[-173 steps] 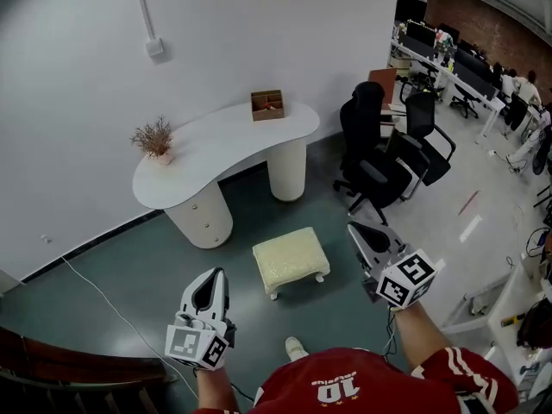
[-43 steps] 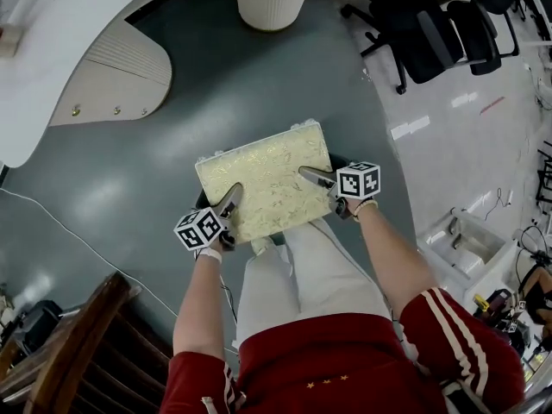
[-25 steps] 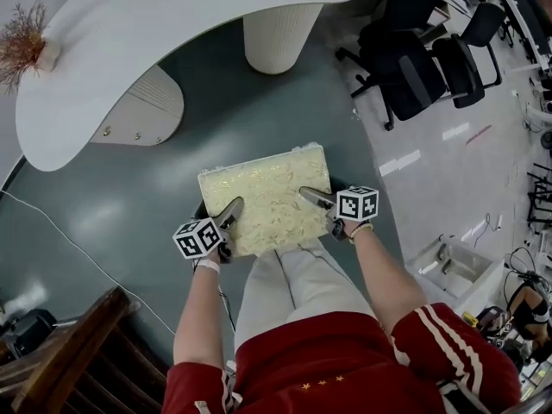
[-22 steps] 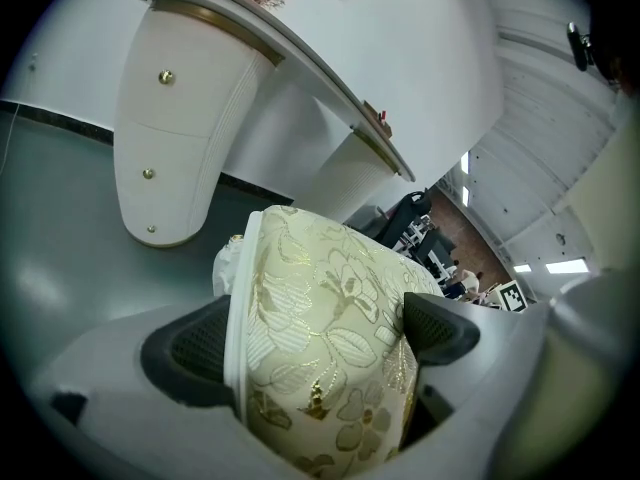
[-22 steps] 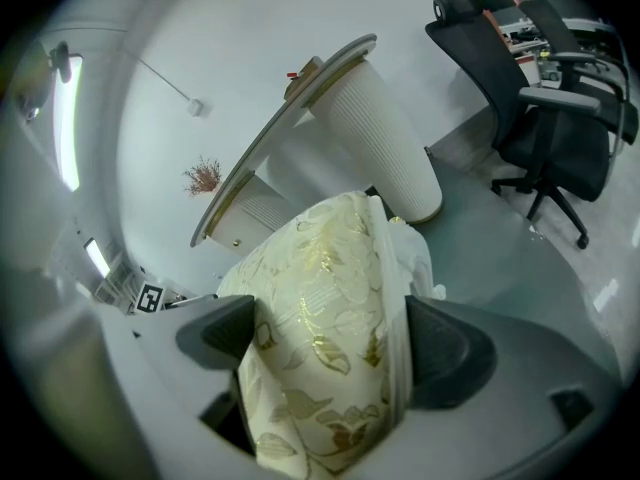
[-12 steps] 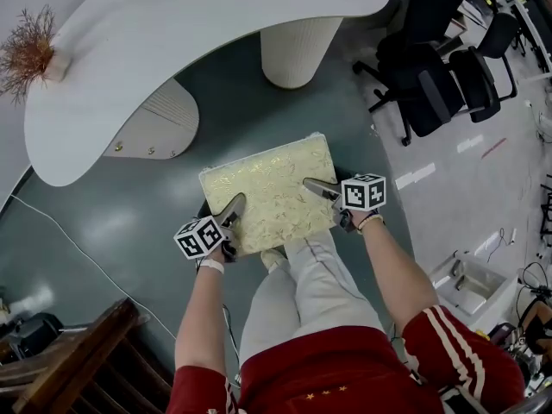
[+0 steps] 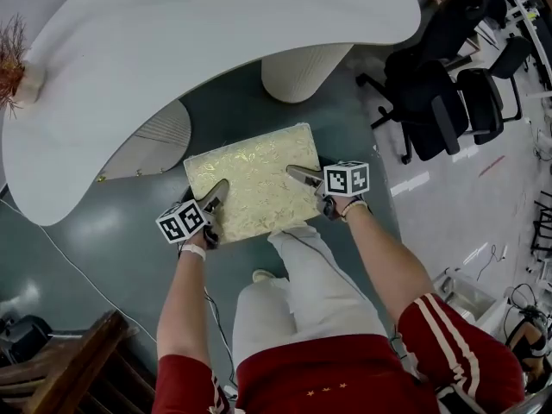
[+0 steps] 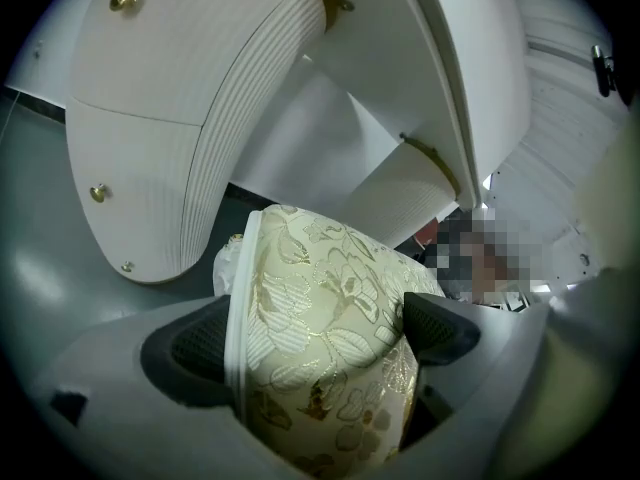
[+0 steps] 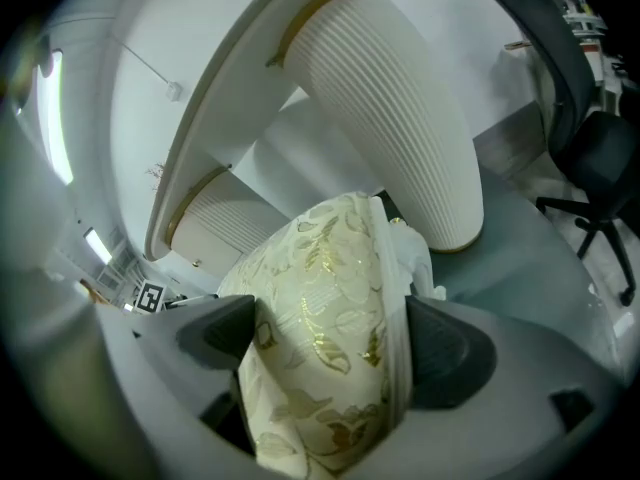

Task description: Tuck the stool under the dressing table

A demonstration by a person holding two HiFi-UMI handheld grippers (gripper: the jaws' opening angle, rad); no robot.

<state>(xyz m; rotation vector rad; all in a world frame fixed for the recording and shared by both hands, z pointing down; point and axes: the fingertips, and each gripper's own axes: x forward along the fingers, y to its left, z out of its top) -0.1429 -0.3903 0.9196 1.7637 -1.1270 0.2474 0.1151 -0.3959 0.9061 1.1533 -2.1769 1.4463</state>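
Both clamped on stool (image 7: 252, 164), L gripper (image 7: 216, 195), R gripper (image 7: 299, 177)

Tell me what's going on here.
A person is handling a cream cushioned stool with hand-held tongs. The left tongs are shut on its left side and the right tongs on its right side. The stool is just in front of the dressing table, facing the gap between the drawer unit and the round leg, not yet under the top.

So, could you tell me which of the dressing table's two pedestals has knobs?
The left pedestal, nearer the left gripper: small brass knobs dot its front. The right pedestal is plain ribbed.
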